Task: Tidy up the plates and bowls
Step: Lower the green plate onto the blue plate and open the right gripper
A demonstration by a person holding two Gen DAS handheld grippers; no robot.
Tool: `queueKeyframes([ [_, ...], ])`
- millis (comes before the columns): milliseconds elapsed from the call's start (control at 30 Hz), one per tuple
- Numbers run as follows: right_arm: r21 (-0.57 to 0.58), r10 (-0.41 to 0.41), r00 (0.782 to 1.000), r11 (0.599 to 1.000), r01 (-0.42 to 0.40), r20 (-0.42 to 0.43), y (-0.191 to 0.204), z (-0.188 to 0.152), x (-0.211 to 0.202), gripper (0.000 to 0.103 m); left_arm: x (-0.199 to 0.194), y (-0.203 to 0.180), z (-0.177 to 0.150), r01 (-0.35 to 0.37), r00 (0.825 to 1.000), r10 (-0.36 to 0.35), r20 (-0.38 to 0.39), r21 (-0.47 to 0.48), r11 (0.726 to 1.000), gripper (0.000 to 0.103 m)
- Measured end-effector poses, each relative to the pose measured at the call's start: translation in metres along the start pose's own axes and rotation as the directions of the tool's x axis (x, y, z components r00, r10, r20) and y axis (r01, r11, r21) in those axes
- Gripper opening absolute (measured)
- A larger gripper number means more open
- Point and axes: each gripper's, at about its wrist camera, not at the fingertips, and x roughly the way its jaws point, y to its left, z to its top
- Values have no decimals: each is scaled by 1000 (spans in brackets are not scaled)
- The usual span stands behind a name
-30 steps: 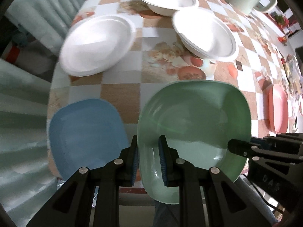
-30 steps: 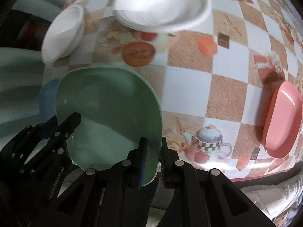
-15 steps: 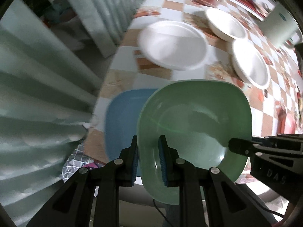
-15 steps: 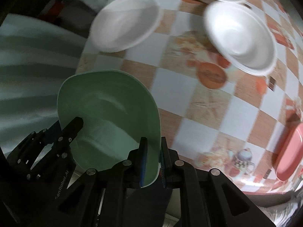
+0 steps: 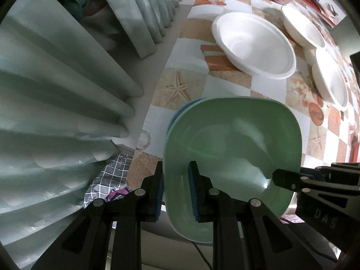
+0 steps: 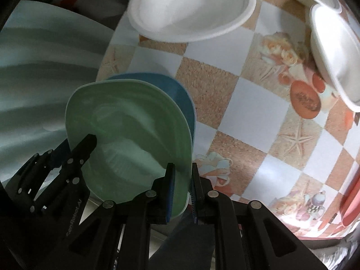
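Note:
A pale green square plate (image 5: 234, 148) hangs above the table, gripped at two edges. My left gripper (image 5: 176, 180) is shut on its left rim. My right gripper (image 6: 182, 180) is shut on the opposite rim, and it shows in the left wrist view as a black finger (image 5: 290, 180) at the plate's right. The same green plate (image 6: 128, 139) fills the lower left of the right wrist view. Under it lies a blue square plate (image 6: 180, 94), mostly hidden; only its far edge (image 5: 180, 112) peeks out. Three white bowls (image 5: 254, 45) (image 5: 303, 27) (image 5: 330, 83) sit farther back on the table.
The checked tablecloth (image 6: 247, 121) with shell and starfish prints covers the table. A pink plate (image 6: 351, 198) lies at the right edge. Pale green curtains (image 5: 56, 90) hang close on the left, beyond the table's edge. A small glass lid (image 5: 144, 139) rests near that edge.
Both grippers have carried the green plate leftward toward the table's corner, so it now hangs over the blue plate and covers most of it. The white bowls have slid away to the right.

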Motion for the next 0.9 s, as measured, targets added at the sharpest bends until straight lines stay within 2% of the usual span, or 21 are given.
queueKeyframes([
  [167, 3, -12, 1000, 1000, 12, 12, 9, 6, 10, 16, 11, -4, 4, -22, 1000, 22, 2, 41, 999, 22],
  [267, -15, -33, 999, 999, 34, 30, 16, 9, 12, 16, 16, -3, 6, -10, 1000, 10, -16, 31, 999, 22],
  [367, -43, -46, 998, 998, 48, 44, 24, 7, 11, 16, 12, -3, 6, -5, 1000, 5, 4, 22, 1000, 22],
  [467, -48, -54, 998, 997, 56, 38, 30, 9, 15, 16, 6, -5, 4, -11, 999, 10, 39, 26, 1000, 30],
  [500, -47, -60, 998, 997, 61, 36, 30, 8, 14, 16, 4, -5, 4, -15, 998, 14, 56, 25, 1000, 43],
  [533, -46, -61, 997, 997, 63, 39, 29, 6, 12, 19, 0, -4, 3, -23, 997, 22, 79, 21, 1000, 61],
  [567, -44, -65, 997, 997, 67, 42, 29, 5, 12, 40, -4, -2, 2, -32, 994, 31, 108, 13, 999, 69],
  [600, -41, -72, 996, 996, 74, 46, 30, 5, 12, 57, -10, -1, 1, -38, 991, 36, 129, 7, 999, 76],
  [633, -35, -93, 993, 995, 95, 67, 29, 4, 10, 69, -12, 2, 1, -47, 988, 46, 145, 0, 999, 77],
  [700, -35, -102, 990, 994, 106, 99, 29, 2, 10, 69, -10, 9, 2, -51, 989, 53, 137, -12, 999, 78],
  [900, -14, -91, 994, 996, 92, 57, 20, 1, 13, 69, 15, 19, 6, -41, 998, 42, 43, -28, 999, 78],
])
